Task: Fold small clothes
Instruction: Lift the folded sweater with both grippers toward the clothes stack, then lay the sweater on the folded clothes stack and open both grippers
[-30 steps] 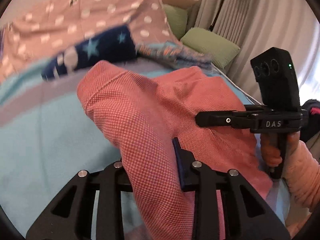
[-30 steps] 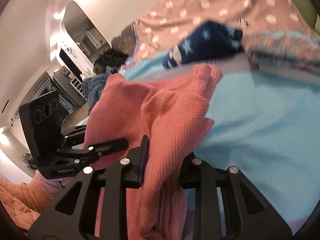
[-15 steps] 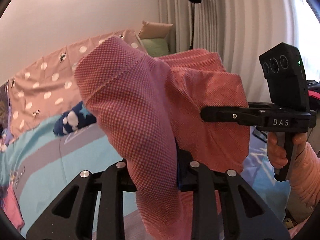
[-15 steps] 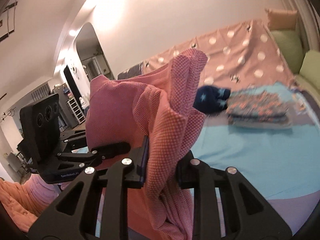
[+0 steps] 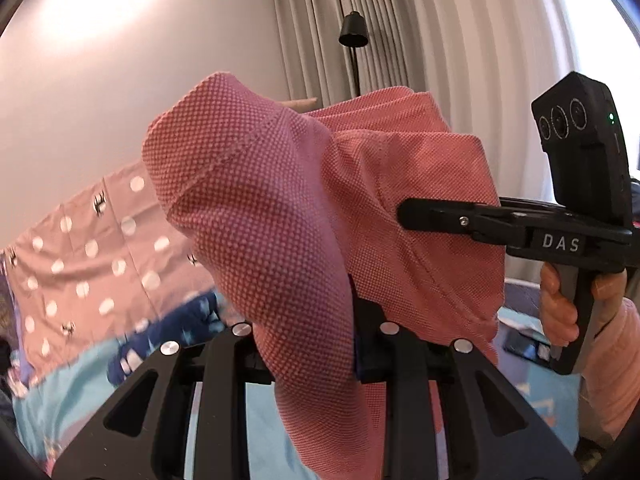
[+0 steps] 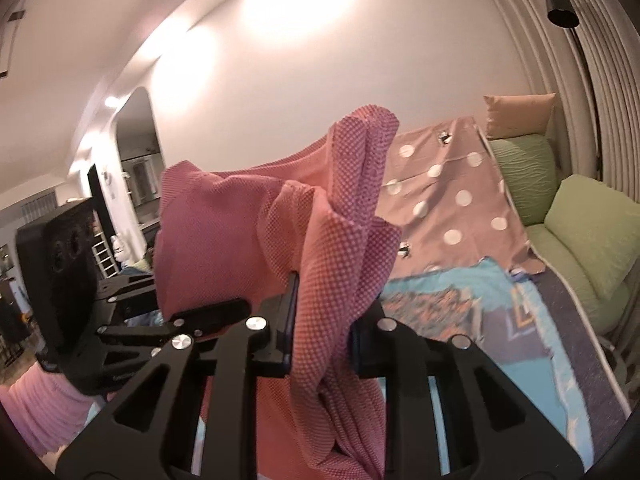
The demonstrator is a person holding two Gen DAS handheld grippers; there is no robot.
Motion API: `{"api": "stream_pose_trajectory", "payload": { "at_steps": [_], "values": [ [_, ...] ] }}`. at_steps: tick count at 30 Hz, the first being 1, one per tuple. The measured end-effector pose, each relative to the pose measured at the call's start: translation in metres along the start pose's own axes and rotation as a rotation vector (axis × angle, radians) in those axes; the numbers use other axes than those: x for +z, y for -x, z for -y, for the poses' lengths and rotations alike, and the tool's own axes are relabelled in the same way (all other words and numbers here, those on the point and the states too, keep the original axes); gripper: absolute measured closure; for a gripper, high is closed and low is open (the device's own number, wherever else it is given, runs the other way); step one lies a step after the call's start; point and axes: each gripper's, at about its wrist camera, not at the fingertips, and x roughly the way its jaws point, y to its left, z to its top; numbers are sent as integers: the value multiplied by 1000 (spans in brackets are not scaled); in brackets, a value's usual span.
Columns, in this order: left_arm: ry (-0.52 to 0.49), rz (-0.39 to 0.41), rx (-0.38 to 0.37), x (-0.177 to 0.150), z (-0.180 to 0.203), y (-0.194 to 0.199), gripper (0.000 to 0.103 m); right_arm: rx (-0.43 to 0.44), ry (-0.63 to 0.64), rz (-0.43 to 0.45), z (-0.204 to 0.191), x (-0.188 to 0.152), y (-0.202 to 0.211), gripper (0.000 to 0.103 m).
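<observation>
The coral-pink waffle-knit garment (image 5: 280, 216) hangs in the air between the two claws, clear of the bed with the light-blue patterned blanket (image 6: 532, 344) that shows below and beyond it. The left claw (image 5: 308, 332) is clamped on one bunched edge of the cloth, and the right claw (image 6: 322, 332) is clamped on another; seen from the left wrist, the right claw's black finger (image 5: 432, 216) presses into the cloth just to the right. So the garment's held edge runs roughly sideways from claw to claw, the rest drooping beneath. Laying it flat likely means lowering both claws forward toward the bed, neither nearer than the other as far as I can judge.
</observation>
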Motion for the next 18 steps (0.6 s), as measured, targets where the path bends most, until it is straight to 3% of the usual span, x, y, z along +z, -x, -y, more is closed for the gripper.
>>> {"api": "stream_pose_trajectory", "payload": {
  "at_steps": [10, 16, 18],
  "values": [
    [-14, -43, 70, 48, -25, -104, 76, -87, -70, -39, 72, 35, -98, 83],
    [-9, -77, 83, 45, -49, -168, 76, -124, -101, -100, 110, 36, -168, 83],
    [11, -99, 98, 41, -63, -193, 74, -143, -93, -145, 123, 30, -211, 80]
  ]
}}
